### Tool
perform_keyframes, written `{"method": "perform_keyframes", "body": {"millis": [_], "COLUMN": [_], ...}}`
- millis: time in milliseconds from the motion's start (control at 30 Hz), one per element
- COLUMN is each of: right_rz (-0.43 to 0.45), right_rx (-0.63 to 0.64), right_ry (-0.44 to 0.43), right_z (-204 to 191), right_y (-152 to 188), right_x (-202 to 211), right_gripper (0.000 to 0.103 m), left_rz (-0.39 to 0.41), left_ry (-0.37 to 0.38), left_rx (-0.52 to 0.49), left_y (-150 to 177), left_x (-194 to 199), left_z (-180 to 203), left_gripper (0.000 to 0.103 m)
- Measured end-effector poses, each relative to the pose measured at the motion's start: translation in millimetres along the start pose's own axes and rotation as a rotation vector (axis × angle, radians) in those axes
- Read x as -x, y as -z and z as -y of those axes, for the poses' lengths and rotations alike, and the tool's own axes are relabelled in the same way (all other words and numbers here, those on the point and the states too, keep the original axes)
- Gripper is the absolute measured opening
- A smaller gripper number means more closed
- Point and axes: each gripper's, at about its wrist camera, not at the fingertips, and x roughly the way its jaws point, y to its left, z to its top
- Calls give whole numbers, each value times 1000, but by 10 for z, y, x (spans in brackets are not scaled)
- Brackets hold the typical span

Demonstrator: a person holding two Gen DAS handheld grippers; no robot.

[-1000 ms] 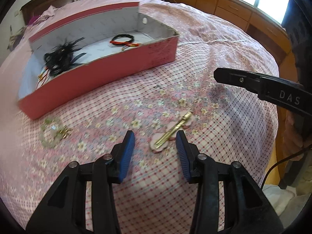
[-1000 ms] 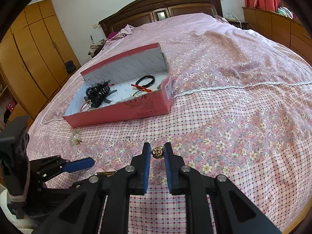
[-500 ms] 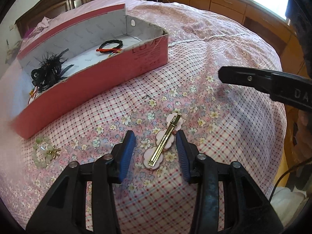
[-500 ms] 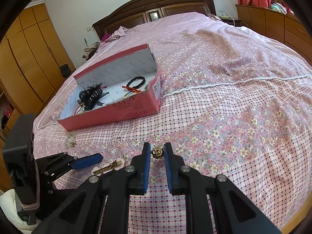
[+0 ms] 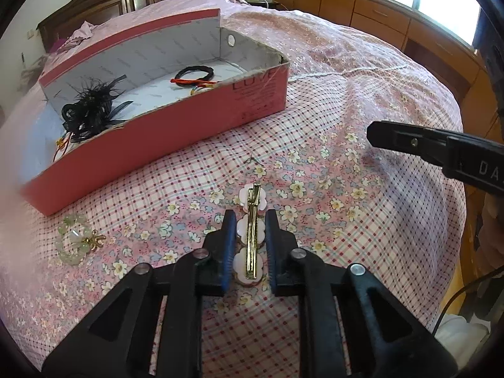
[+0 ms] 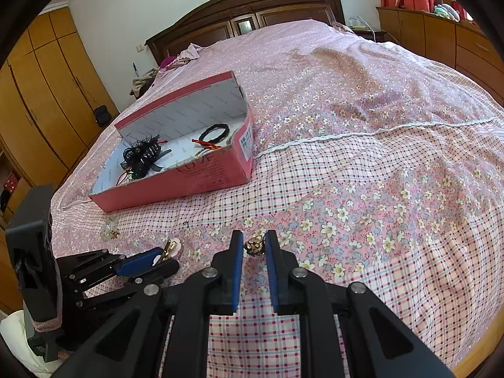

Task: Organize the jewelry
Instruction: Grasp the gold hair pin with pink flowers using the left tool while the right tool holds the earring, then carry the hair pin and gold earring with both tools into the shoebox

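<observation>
A pink flower hair clip with a gold bar (image 5: 251, 236) lies on the bedspread between the blue pads of my left gripper (image 5: 250, 220), which has closed on it. My right gripper (image 6: 254, 240) is shut on a small gold ornament (image 6: 254, 245) just above the bed. The pink cardboard box (image 5: 195, 116) stands further back, holding a black feather hairpiece (image 5: 91, 107) and black and red bands (image 5: 197, 75). A pale green bead bracelet (image 5: 75, 241) lies on the bed at the left. The left gripper also shows in the right wrist view (image 6: 163, 256).
The bed has a pink floral and checked cover (image 6: 378, 189). A dark wooden headboard (image 6: 245, 9) is at the far end. Wooden wardrobes (image 6: 37, 94) stand on the left and drawers (image 5: 409, 28) along the right.
My left gripper moved forward over the hair clip and its jaws closed onto it. The right gripper stayed shut on the gold ornament, barely moving.
</observation>
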Motion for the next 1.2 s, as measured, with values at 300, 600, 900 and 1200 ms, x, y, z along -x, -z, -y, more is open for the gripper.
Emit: {"method": "perform_keyframes", "body": {"millis": [300,600,900,1200], "right_rz": [0,1,10,31], "right_rx": [2,17,40,73], "right_ry": [0,-2,-8,-20], "right_z": [-7,-94,-208,-360], "right_y": [-4,-63,-166,-330], "right_x": [3,-3,6,23], "right_gripper": [16,16,16,16], "left_rz": [29,71,115,164], "left_ry": [-26,-50,-75,-125], "left_rx": [56,125,184,234], "left_y": [-17,-81,-184,-319], "left_x": [133,296,474,650], "left_z": [-138,-334,-517,-827], "left_gripper": [10,10,10,10]}}
